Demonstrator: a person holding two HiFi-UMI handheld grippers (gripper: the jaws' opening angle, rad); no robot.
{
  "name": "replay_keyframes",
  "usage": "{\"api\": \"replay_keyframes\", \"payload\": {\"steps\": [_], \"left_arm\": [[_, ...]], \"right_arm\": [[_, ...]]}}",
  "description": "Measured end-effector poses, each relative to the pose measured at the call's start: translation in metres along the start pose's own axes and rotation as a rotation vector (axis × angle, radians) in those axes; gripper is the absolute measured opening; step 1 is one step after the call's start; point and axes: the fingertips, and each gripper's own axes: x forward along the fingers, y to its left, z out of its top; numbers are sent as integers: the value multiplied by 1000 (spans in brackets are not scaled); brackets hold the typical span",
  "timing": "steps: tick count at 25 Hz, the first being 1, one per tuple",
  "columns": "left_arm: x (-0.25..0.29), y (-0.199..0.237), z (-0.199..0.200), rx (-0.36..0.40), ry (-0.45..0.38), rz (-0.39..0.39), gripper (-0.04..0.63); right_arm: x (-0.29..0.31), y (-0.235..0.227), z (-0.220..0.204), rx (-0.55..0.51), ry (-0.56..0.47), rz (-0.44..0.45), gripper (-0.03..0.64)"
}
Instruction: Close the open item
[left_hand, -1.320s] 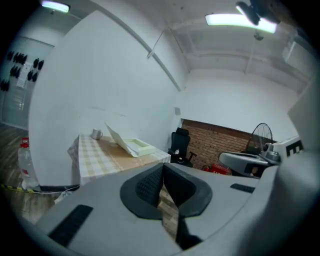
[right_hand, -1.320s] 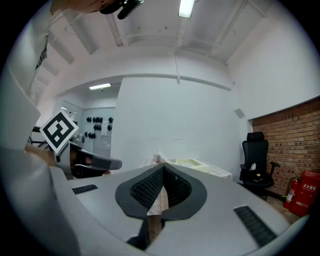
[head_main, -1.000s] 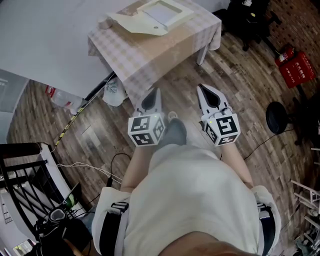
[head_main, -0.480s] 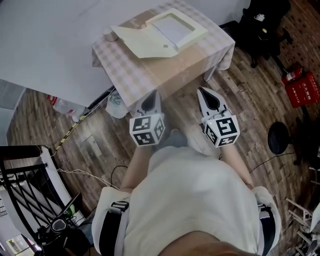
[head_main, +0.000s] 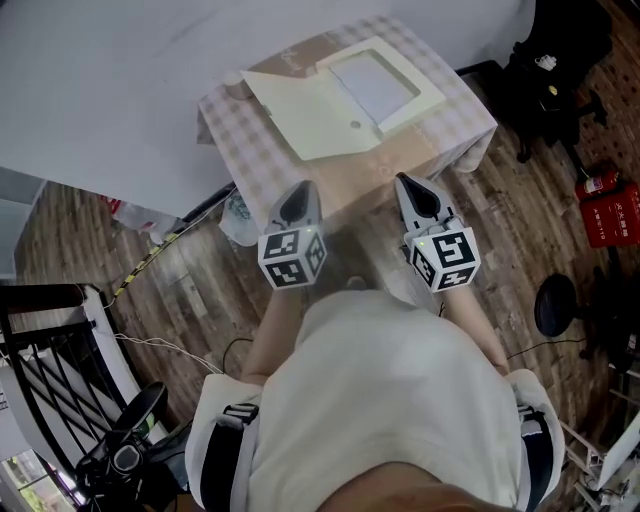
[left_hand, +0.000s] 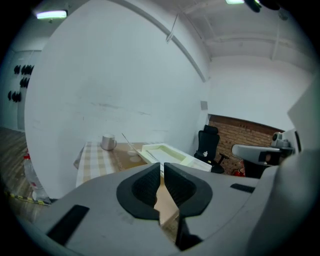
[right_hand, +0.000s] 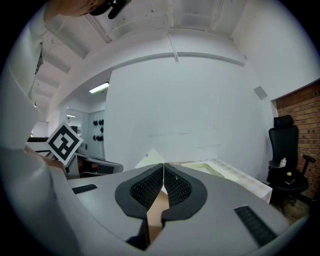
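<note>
An open cream box (head_main: 378, 85) lies on a small table with a checked cloth (head_main: 440, 120), its flat lid (head_main: 305, 115) folded out to the left. Both grippers are held side by side short of the table's near edge, pointing at it. My left gripper (head_main: 305, 186) is shut with nothing in it, and so is my right gripper (head_main: 404, 179). The left gripper view looks past the shut left gripper (left_hand: 161, 166) at the box (left_hand: 167, 153) on the table. In the right gripper view the right gripper (right_hand: 163, 167) shows its pads together, with the box (right_hand: 225, 172) beyond.
A metal cup (head_main: 233, 79) stands at the table's far left corner. A plastic bag (head_main: 238, 206) sits under the table. A black office chair (head_main: 550, 55), a red case (head_main: 612, 215) and a black stool (head_main: 555, 305) are to the right. A black rack (head_main: 50, 370) stands at left.
The table and box have come lower and nearer in the head view as the person walks toward them. Both grippers stay shut and keep their places in front of the body.
</note>
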Motion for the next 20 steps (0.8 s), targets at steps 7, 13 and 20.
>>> {"api": "replay_keyframes", "payload": {"steps": [7,13,20], "left_arm": [[26,24,1,-62,10,27,12],[42,30,1,-104,-1,82,94],[56,37,1,-171,-69,241,110]], "right_arm": [[39,-12,-3,1,29,46,2],[55,-35,-13,36,50,104,2],[88,-61,-14,23,81,316,2]]}}
